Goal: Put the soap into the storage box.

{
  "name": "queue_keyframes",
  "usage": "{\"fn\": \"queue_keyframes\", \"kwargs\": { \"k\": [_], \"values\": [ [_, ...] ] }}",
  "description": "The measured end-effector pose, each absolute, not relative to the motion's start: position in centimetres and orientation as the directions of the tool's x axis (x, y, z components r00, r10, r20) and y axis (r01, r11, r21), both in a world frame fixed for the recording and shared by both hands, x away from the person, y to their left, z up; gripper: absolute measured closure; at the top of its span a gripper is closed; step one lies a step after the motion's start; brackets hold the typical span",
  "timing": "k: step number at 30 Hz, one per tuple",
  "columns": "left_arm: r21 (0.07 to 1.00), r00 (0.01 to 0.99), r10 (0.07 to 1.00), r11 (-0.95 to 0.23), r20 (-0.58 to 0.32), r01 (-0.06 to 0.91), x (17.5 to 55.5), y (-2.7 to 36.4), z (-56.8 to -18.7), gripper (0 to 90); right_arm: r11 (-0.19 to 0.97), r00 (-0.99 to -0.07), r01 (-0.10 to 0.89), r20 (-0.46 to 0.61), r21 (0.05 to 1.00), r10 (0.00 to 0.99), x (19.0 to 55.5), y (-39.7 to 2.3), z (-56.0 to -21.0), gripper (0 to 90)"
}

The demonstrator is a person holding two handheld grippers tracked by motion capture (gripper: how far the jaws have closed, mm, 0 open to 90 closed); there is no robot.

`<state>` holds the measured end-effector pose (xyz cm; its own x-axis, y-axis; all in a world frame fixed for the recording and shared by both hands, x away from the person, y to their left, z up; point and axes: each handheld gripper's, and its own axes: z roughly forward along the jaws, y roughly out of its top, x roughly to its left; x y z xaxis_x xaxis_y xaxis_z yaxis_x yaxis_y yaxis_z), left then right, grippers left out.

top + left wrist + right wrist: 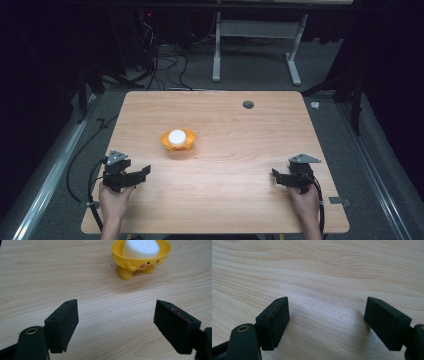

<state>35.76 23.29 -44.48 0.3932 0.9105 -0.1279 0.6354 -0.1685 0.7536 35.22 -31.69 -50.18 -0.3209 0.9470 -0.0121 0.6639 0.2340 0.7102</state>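
Left gripper (142, 173): near the light wooden table's (235, 200) left front corner, black jaws spread wide, nothing between them.
Yellow chick-faced footed plastic bowl (178, 141): left of table centre, upright, holding a white round cylindrical block (177, 136).
Right gripper (275, 175): near right front edge, jaws spread, empty.

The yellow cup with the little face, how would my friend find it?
Look at the wooden table, a bit left of its middle. There stands a yellow cup on two stubby feet, with dot eyes, pink cheeks and a white lump inside; nothing else there is yellow.
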Motion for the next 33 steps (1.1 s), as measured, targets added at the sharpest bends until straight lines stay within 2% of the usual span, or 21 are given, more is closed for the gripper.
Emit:
{"fn": "queue_keyframes", "kwargs": {
  "k": [33],
  "values": [
    [0.728, 0.401, 0.908, -0.193, -0.121, 0.658, 35.5, 22.0, -47.0, 20.9, 0.234, -0.321, 0.664, -0.012, 0.710, 0.947, 35.2, -31.7, -50.2, 21.1]
  ]
}}
